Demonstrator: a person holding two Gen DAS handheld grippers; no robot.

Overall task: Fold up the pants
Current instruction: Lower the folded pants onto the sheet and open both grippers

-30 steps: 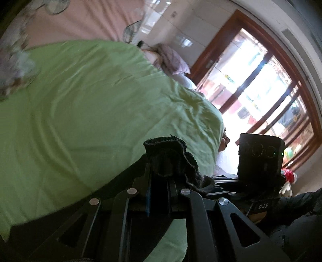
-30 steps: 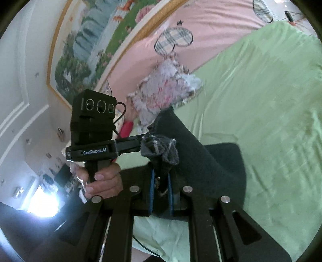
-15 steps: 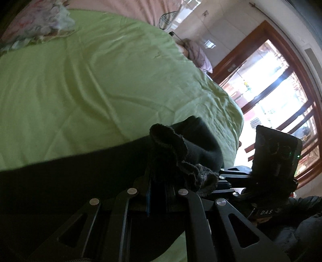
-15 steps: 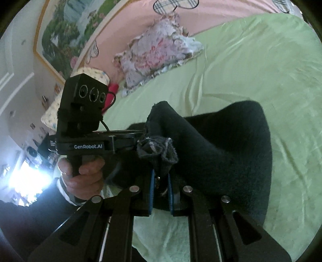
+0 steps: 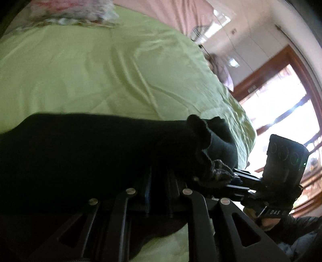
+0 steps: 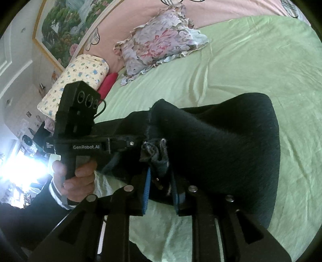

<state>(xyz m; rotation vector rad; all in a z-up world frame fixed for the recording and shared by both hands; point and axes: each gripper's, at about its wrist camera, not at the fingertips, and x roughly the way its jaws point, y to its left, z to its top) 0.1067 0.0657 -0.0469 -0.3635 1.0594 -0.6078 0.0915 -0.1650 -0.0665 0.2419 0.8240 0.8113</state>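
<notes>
Black pants point(image 6: 221, 145) lie folded on the green bed sheet point(image 6: 251, 60); in the left wrist view the pants point(image 5: 90, 153) stretch away to the left. My right gripper point(image 6: 161, 173) has its blue pads point(image 6: 147, 191) parted and its jaws are opening, with the pants' hem standing loose between them. My left gripper point(image 5: 159, 173) has its tips buried in a bunched edge of the cloth. Its jaws are opening slightly, and the cloth still sits pinched there. The two grippers meet at the same hem corner, the left gripper point(image 6: 138, 145) coming in from the left.
A floral pillow point(image 6: 161, 38) and a patterned bolster point(image 6: 80, 76) lie at the head of the bed against a pink headboard point(image 6: 201, 10). A person's hand point(image 6: 78, 177) holds the left gripper's handle. A wooden-framed window point(image 5: 281, 100) stands beyond the bed's right edge.
Both grippers came down and laid the raised pants flat onto the sheet. The right gripper's pads have spread apart around the hem. The left camera now looks lower over the cloth.
</notes>
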